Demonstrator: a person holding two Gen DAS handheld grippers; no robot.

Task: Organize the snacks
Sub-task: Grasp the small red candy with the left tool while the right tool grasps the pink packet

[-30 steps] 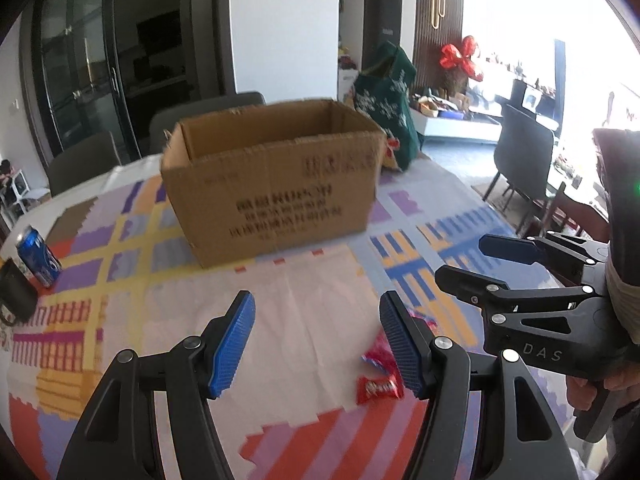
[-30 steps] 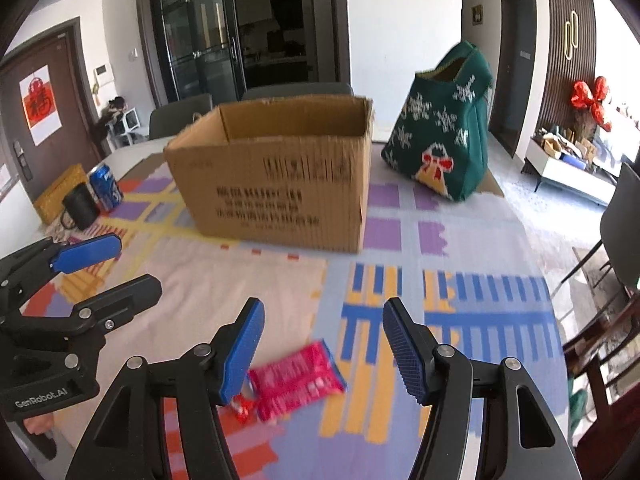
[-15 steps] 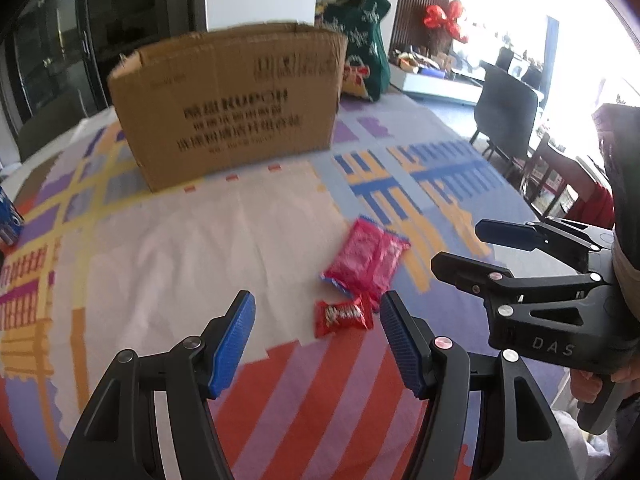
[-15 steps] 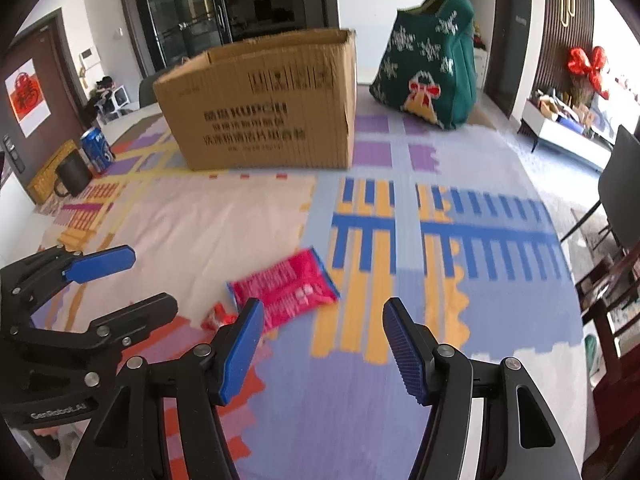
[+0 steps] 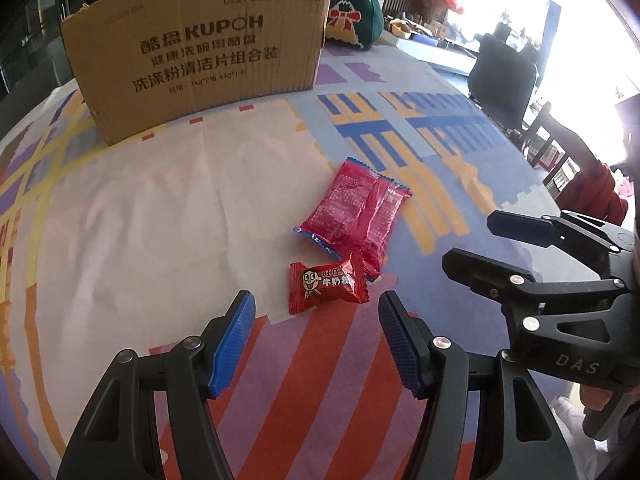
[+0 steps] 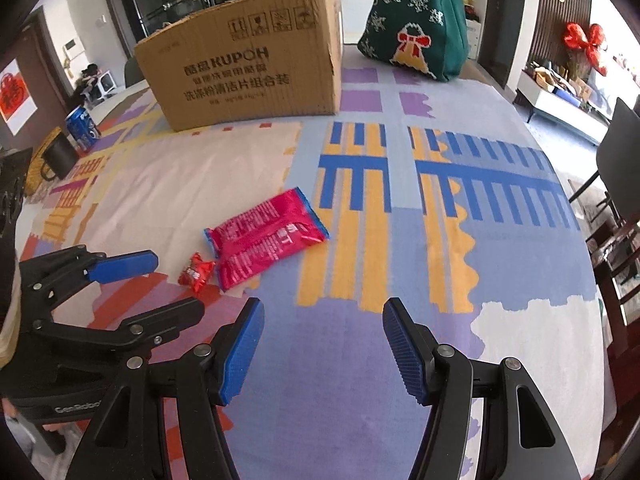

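Observation:
A small red candy lies on the patterned tablecloth, touching a larger pink snack packet just beyond it. My left gripper is open and empty, low over the cloth, with the candy just ahead between its jaws. My right gripper is open and empty, to the right of both snacks; the packet and candy lie ahead to its left. The open cardboard box stands behind them, also in the right wrist view. Each gripper shows in the other's view: the right one and the left one.
A green Christmas bag stands right of the box. A blue can and a black mug sit at the far left. Chairs stand beyond the table's right edge.
Both grippers have tilted down and moved closer to the table; the candy and the packet now lie nearer, the candy right before my left jaws. Both grippers stay open.

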